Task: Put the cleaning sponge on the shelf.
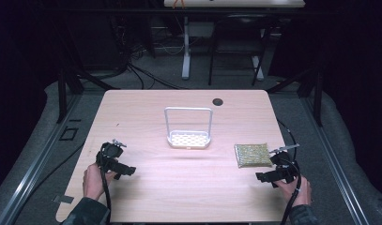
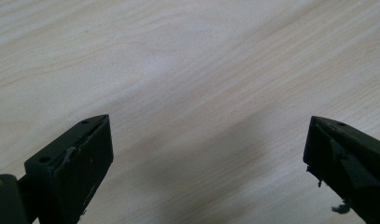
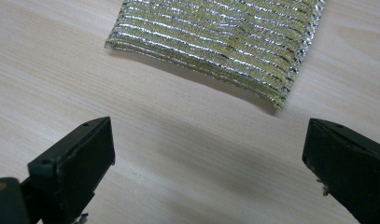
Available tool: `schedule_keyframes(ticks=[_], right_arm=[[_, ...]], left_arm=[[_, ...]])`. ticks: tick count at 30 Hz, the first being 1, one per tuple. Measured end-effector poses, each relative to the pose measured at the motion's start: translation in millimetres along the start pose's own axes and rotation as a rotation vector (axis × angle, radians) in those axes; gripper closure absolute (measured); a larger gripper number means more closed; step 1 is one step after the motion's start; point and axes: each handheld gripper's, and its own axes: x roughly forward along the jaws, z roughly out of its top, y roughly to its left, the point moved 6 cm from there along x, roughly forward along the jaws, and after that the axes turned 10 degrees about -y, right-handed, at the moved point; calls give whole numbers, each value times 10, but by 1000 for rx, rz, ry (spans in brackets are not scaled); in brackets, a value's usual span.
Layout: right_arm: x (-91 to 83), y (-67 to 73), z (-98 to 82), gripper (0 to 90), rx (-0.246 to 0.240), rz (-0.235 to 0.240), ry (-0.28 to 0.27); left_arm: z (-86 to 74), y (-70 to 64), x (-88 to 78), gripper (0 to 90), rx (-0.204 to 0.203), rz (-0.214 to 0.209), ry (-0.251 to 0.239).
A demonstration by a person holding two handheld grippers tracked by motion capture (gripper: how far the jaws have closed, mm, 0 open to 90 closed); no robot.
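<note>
A yellow-green sponge with silver threads (image 1: 252,154) lies flat on the wooden table (image 1: 146,108) at the right. My right gripper (image 1: 265,177) rests just in front of it, open, and the sponge (image 3: 225,42) lies a short way beyond its wide-apart jaws. A white metal rack (image 1: 188,133) with a tall wire loop and a perforated base stands at the table's middle. My left gripper (image 1: 127,171) sits at the front left, open, with bare wood (image 2: 201,93) between its jaws.
A dark round grommet hole (image 1: 217,101) lies near the table's far edge. Cables trail from both grippers off the front edge. Beyond the table stand a desk's legs and floor cables in a dark room.
</note>
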Motion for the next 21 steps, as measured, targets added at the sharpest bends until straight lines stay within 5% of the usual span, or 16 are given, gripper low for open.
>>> schedule_keyframes(ticks=[21], right_arm=[[75, -1, 203, 6, -44, -24, -25]], left_arm=[[2, 16, -8, 12, 3, 22, -9]])
